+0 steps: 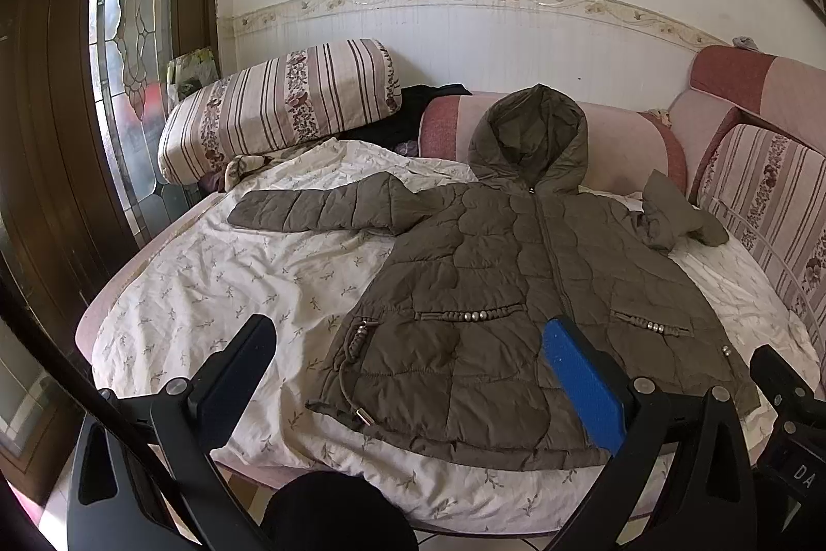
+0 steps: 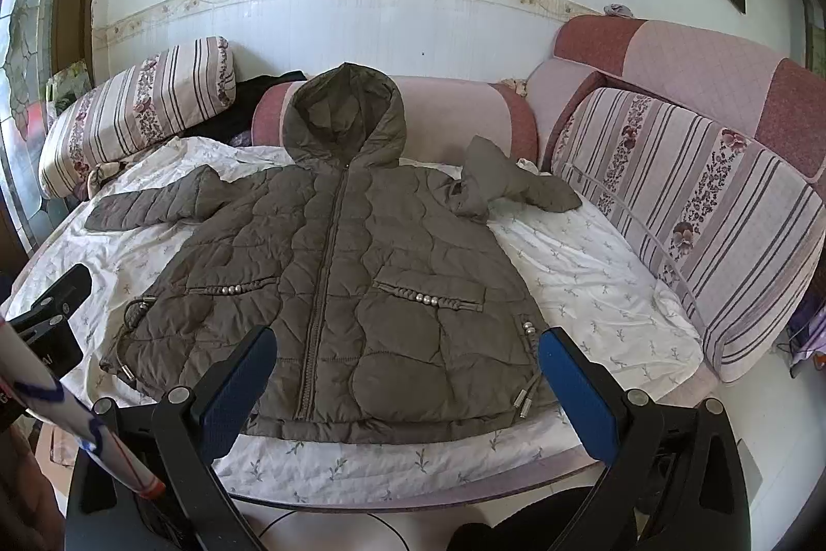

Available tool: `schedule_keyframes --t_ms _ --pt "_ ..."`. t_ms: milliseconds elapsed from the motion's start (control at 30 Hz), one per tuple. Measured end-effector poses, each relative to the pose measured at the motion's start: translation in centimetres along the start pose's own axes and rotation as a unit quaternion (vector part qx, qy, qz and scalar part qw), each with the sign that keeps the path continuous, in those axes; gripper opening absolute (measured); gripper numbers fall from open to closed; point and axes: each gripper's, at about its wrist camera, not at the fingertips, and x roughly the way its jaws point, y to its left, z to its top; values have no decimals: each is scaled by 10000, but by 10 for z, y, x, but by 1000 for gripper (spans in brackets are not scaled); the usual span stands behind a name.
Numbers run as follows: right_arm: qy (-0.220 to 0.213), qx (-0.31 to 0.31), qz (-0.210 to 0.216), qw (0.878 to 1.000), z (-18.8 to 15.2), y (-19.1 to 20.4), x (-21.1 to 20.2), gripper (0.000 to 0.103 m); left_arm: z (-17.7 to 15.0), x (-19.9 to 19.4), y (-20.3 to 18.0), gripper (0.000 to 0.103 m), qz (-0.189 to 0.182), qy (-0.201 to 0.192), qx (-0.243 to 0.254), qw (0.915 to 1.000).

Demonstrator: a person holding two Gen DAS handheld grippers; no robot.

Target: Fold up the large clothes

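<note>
An olive quilted hooded jacket [image 1: 516, 282] [image 2: 330, 272] lies flat and zipped, front up, on a white floral sheet [image 1: 222, 282] [image 2: 593, 287]. Its hood points at the wall. One sleeve stretches straight out to the left [image 1: 315, 207], the other is bunched up at the right [image 2: 511, 182]. My left gripper [image 1: 408, 344] is open, held just short of the hem, fingers wide apart with nothing between them. My right gripper [image 2: 408, 357] is also open, hovering over the hem near the zipper's lower end.
Striped floral cushions [image 1: 279, 107] [image 2: 686, 210] and pink sofa backs [image 2: 686, 60] ring the bed at the back and right. Dark clothing [image 1: 408, 117] lies behind the left cushion. A stained-glass door [image 1: 134, 34] stands at the left. The left gripper's finger [image 2: 62, 298] shows in the right wrist view.
</note>
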Motion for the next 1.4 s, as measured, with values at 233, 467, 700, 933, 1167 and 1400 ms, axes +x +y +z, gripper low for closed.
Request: schedule_keyframes --t_ms 233,467,700,933,1167,1400 --pt "41 -32 23 10000 -4 0 -15 103 10 -31 -8 103 176 750 197 9968" --pt "-113 -45 115 9999 -12 -2 -37 103 8 -58 -4 103 84 558 47 9984" --pt "-192 -65 224 9995 -14 -2 -49 103 6 -78 3 103 -31 347 -16 9994" --pt "-61 275 656 9974 4 -22 -45 103 30 -55 1 103 54 67 265 9996" --pt "128 817 769 9936 34 -74 -1 103 72 22 -20 103 -95 398 216 9989" --pt "653 1519 830 9827 63 -128 88 103 90 149 -59 103 -40 1074 -248 9939"
